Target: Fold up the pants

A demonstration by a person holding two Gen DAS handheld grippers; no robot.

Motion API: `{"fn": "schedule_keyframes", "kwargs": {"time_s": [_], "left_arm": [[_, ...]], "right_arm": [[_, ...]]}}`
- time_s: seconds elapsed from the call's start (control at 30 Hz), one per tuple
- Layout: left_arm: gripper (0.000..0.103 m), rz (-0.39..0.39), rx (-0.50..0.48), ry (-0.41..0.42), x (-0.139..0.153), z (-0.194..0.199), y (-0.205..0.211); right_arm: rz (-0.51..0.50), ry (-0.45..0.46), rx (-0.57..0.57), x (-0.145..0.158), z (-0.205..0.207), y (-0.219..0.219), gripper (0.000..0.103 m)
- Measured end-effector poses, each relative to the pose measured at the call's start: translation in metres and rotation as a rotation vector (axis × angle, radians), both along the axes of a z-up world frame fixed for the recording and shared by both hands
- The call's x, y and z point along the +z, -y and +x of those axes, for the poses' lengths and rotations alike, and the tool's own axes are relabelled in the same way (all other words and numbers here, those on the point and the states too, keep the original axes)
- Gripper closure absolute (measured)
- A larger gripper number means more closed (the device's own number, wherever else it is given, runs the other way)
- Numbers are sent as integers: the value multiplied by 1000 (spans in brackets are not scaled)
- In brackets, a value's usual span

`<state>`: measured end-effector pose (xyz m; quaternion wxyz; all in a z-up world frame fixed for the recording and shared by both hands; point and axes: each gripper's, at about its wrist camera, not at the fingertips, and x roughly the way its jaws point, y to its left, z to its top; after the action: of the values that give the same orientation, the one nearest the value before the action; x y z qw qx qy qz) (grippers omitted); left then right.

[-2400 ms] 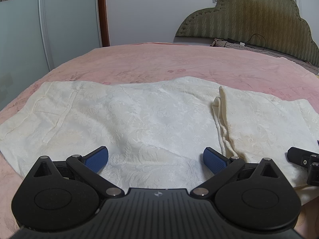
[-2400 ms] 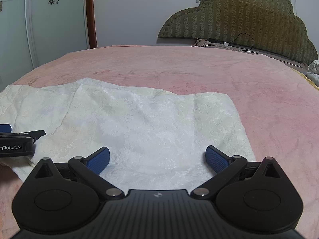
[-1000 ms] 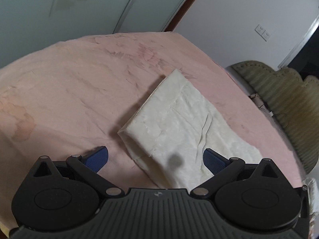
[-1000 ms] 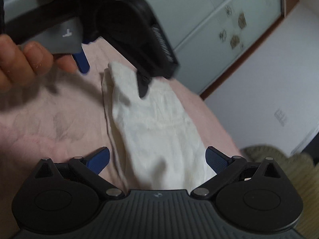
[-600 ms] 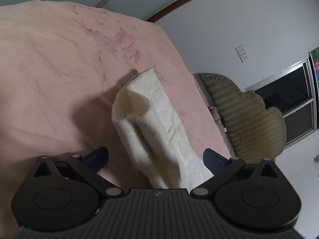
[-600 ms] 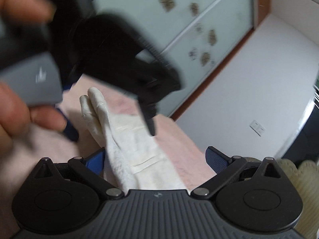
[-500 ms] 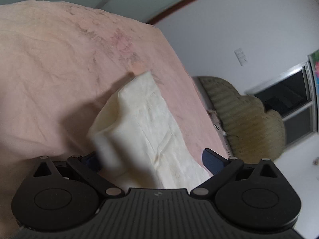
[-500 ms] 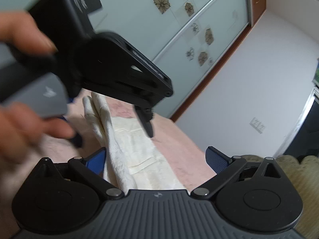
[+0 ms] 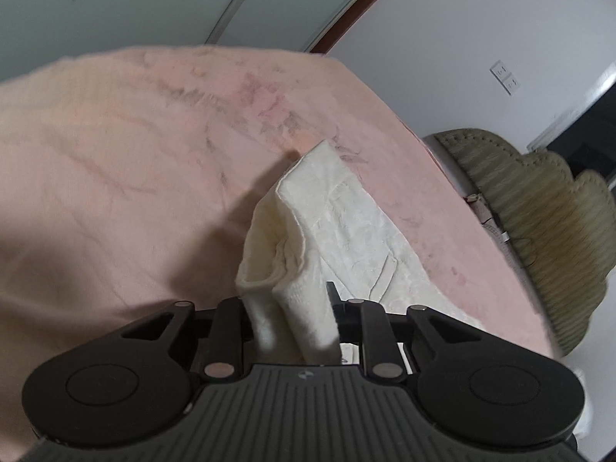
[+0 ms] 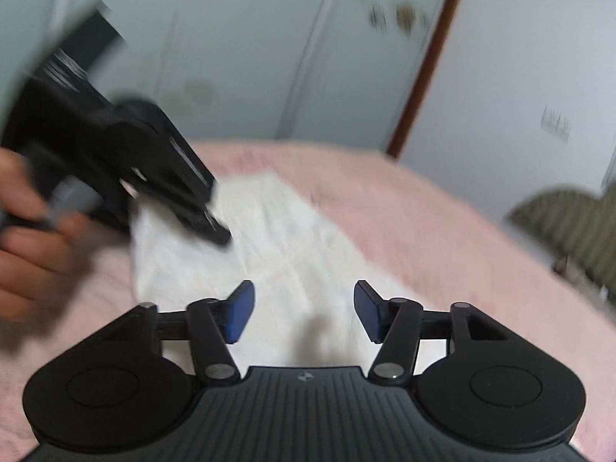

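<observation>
Cream pants (image 9: 338,227) lying folded lengthwise on the pink bedspread (image 9: 115,161), left gripper (image 9: 292,315) just closed, pinching a bunched end of the fabric, right gripper (image 10: 304,308) half-closed, closing above the cloth, nothing between its blue pads (image 10: 240,310).

A pink-covered bed (image 9: 134,146) with an olive headboard (image 9: 539,208) stands before pale sliding wardrobe doors (image 10: 231,57)

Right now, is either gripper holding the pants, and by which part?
The left gripper has just closed on a bunched end of the cream pants. The right gripper, jaws narrowing but apart, holds nothing.
</observation>
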<state>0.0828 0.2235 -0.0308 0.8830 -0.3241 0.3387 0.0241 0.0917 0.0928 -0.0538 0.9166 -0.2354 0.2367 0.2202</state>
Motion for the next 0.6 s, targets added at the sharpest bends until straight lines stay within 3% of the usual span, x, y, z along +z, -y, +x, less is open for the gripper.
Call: {"fn": "schedule_keyframes", "kwargs": {"time_s": [0.1,0.27,0.4,0.6], "left_arm": [[83,112,-8,31,7,-7,14],[87,219,-21,92,29,-22,36],[88,300,-50,175,54,-40,63],[88,370,-178,334,88,-71,129]], "right_arm": [[-40,10,30,-4,-4,-9,61],[218,-87,37,19,6,8,61],[252,-51,-22,24,11,14,60],[416,-45,-65,44,-2,56,58]]}}
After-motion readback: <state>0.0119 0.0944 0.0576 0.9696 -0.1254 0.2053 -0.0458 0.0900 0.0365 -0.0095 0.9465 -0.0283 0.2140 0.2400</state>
